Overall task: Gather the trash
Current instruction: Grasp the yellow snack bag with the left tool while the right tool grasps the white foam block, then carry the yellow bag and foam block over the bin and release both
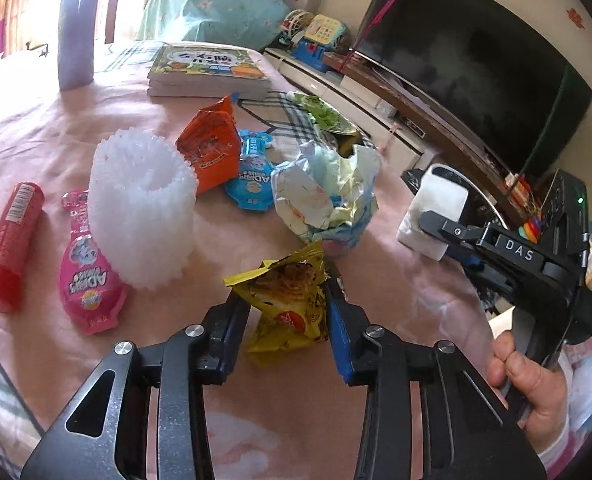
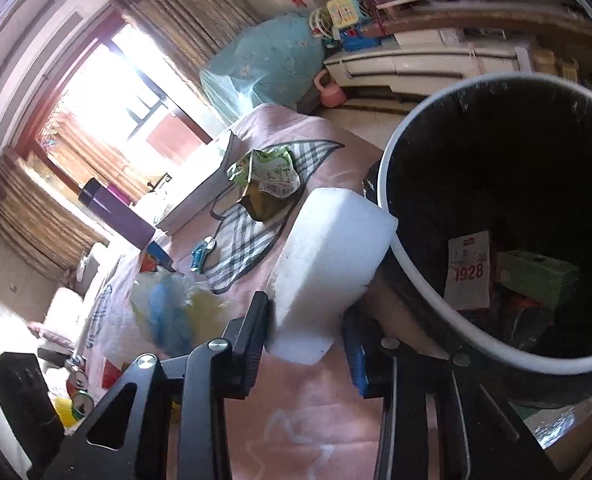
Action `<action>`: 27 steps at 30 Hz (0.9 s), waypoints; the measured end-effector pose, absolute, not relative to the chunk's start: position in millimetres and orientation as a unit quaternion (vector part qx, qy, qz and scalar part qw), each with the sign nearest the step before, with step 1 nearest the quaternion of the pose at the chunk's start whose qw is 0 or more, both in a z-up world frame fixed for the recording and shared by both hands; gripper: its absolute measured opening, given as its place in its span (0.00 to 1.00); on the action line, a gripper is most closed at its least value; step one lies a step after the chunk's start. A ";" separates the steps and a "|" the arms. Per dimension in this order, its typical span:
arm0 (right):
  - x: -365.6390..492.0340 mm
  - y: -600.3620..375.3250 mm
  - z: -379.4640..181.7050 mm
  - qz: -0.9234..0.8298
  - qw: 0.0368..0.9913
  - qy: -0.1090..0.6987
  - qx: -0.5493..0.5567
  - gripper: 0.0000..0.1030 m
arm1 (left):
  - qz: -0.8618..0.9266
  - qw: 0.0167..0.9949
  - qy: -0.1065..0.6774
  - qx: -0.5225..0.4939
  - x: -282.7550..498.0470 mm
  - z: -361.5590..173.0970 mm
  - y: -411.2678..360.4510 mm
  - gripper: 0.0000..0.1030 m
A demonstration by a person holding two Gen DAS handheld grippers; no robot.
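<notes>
Right of the pink-clothed counter [image 1: 48,128], hard against its right edge, stands the black-lined trash bin [image 2: 391,200], mouth open and roomy; a printed card and a green box lie at its bottom.

- Largest load: white foam block [image 2: 327,264], pinched across its short width by the right claw [image 2: 305,340], pads touching both faces. Its long axis runs away from the claw toward the bin rim, far corner touching or just overlapping the white rim; cannot tell which. Bin lies right and slightly far of the block, so the carry looks short: lift over the rim, then let go.
- Left claw [image 1: 288,320] narrowed on a crumpled yellow snack wrapper [image 1: 288,300], which stands up between the pads at the near middle of the counter. Bin is well to its right, beyond the right claw; the right hand [image 1: 531,384] is the nearer to the bin, and I judge it should drop first to clear the path.
- Left on the counter, far of the left claw: crumpled white-blue wrapper [image 1: 327,196], white foam net sleeve [image 1: 144,204], orange packet [image 1: 212,144], blue pouch [image 1: 252,176], pink pouch [image 1: 84,276], red tube [image 1: 10,244].
- Open cloth near both claws; risk is the block catching the rim.
</notes>
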State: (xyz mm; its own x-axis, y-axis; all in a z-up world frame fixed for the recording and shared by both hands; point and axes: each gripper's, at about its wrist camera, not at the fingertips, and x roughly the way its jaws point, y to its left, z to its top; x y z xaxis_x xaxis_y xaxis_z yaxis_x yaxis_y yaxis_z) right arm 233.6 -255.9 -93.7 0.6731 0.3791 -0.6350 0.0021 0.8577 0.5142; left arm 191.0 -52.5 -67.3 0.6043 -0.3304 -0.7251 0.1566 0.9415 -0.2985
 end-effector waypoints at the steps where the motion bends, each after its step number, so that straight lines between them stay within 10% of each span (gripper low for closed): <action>1: 228.7 -254.0 -90.6 0.109 0.885 0.386 0.236 0.34 | -0.140 0.890 0.422 -0.100 186.4 -66.4 -53.0 0.33; 27: 153.5 -315.5 -45.1 0.055 0.928 0.330 0.162 0.35 | -0.239 0.891 0.382 -0.055 168.5 -14.3 -140.5 0.33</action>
